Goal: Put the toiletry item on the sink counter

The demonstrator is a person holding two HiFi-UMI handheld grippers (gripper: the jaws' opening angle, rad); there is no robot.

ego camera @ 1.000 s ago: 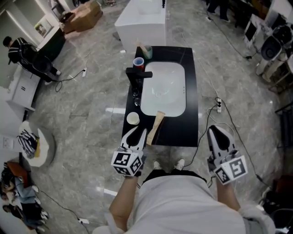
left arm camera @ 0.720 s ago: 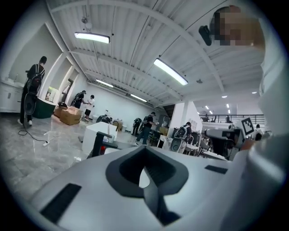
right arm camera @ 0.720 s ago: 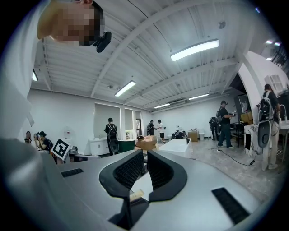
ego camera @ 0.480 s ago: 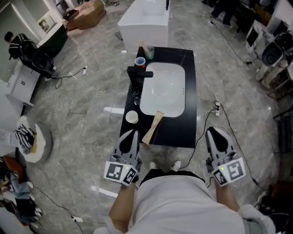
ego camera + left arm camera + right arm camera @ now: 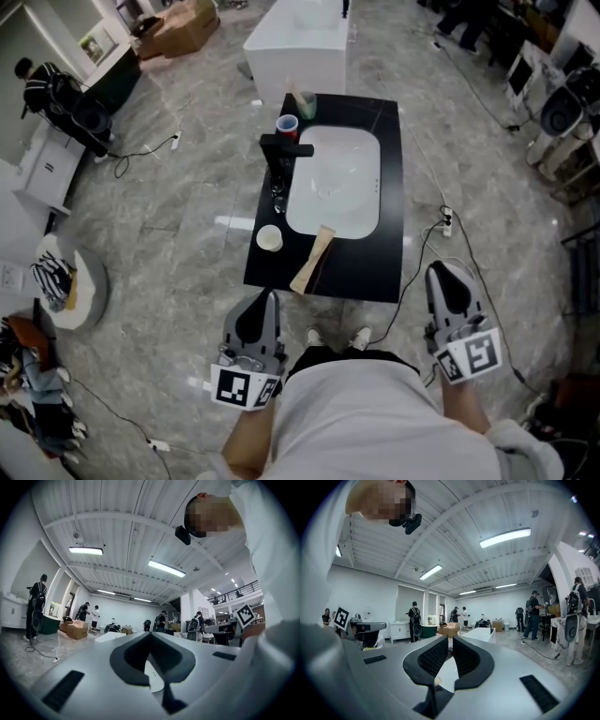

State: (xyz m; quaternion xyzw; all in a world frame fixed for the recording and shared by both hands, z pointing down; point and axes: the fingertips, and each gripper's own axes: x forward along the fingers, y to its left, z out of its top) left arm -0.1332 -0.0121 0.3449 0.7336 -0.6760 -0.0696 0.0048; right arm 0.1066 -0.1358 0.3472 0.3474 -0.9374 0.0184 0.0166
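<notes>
Black sink counter [image 5: 375, 253]: holds an inset white basin [image 5: 336, 180] and the toiletry item.
Left gripper [image 5: 266, 300]: jaws pressed together, empty, just off the counter's front edge.
Right gripper [image 5: 441, 274]: jaws together, empty.
Tan flat tapered tube [image 5: 313, 262]: lies front-left beside the basin; probably light and squashy, best pinched mid-body.

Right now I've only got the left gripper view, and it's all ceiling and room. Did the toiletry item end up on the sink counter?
Observer: Yes. In the head view the tan toiletry item lies on the black counter, by the near-left corner of the white basin.
Operator: Where's my left gripper relative to it?
Observer: The left gripper hangs short of the counter's near edge, apart from the item, jaws shut on nothing.
Operator: And the right gripper?
Observer: The right gripper hangs off the counter's near-right corner. Its own view shows it shut and empty too.
</notes>
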